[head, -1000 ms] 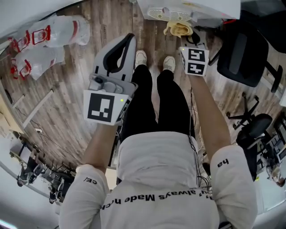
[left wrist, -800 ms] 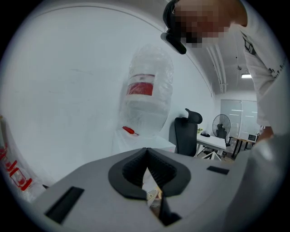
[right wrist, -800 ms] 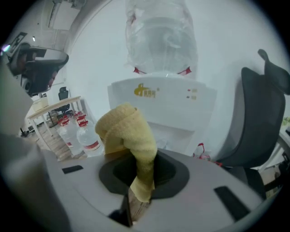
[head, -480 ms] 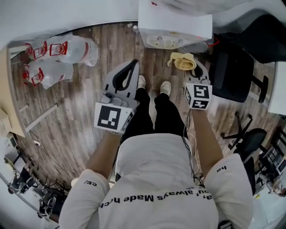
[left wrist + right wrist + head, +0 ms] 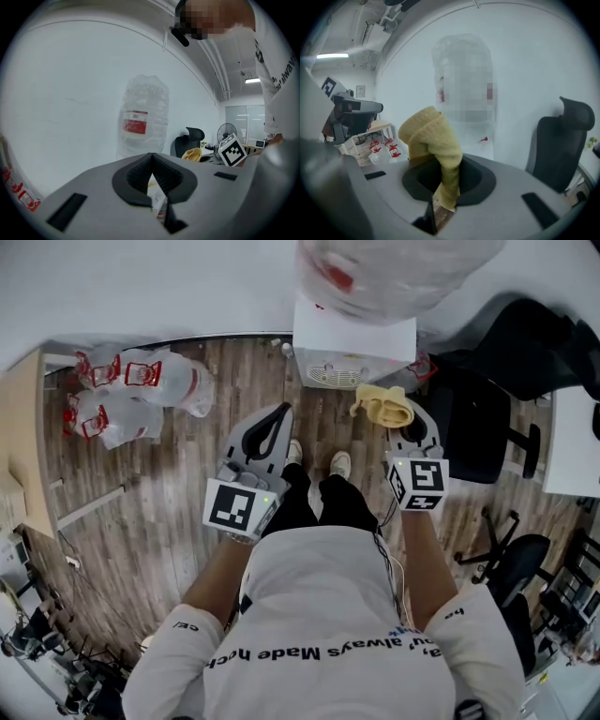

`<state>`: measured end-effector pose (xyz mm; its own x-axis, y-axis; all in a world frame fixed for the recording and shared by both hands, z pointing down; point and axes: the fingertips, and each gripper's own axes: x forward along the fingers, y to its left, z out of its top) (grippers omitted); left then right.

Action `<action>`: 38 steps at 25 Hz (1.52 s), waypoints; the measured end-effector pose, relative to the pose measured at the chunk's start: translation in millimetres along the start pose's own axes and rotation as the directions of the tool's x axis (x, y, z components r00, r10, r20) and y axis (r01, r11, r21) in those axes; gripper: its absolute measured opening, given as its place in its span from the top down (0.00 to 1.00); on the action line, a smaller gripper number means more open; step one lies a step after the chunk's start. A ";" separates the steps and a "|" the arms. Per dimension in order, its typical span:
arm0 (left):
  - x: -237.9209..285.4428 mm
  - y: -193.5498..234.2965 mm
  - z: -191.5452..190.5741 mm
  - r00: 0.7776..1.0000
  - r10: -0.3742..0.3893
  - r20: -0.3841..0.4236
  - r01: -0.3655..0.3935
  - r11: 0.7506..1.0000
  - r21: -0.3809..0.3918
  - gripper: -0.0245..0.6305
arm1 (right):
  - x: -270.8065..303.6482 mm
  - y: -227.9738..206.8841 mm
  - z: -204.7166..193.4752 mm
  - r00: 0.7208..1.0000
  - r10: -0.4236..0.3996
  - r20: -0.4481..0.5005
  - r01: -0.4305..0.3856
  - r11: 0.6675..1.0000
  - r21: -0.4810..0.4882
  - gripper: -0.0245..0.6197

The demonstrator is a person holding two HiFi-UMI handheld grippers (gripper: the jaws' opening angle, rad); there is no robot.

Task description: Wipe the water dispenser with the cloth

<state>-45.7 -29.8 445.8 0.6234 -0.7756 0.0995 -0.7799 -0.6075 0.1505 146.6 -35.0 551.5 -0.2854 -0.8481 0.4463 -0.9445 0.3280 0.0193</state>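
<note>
Right tool (image 5: 449, 187) is pinching one fold of the cloth (image 5: 433, 136); left tool (image 5: 152, 165) is closed, holding nothing. Dispenser (image 5: 352, 345) is standing ahead, apart from both. Likely risk: wiping drag pulling the bunched cloth free.

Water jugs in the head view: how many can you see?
3: one jug atop the dispenser; two lying on the floor at left, an upper jug and a lower jug. Others may be hidden.
</note>
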 end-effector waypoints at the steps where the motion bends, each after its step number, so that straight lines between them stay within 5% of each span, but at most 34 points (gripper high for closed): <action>1: -1.7 -1.7 5.0 1.000 -0.001 0.005 0.001 1.000 0.001 0.93 | -4.7 0.2 9.1 1.000 0.002 0.011 -0.002 1.000 -0.003 0.86; 30: -48.0 -61.3 113.9 0.993 -0.093 0.078 0.085 0.992 0.097 0.93 | -132.4 32.5 159.4 0.966 0.092 0.243 -0.071 0.993 -0.095 0.86; 38: -56.2 -63.4 141.7 0.991 -0.081 0.105 0.075 0.995 0.061 0.93 | -155.9 42.6 188.9 0.957 0.120 0.266 -0.095 0.990 -0.107 0.86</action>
<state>-39.2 27.9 291.3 0.6750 -0.7377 -0.0168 -0.7332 -0.6731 0.0971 120.1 32.6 313.7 -0.4298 -0.8823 0.1917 -0.8903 0.4495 0.0725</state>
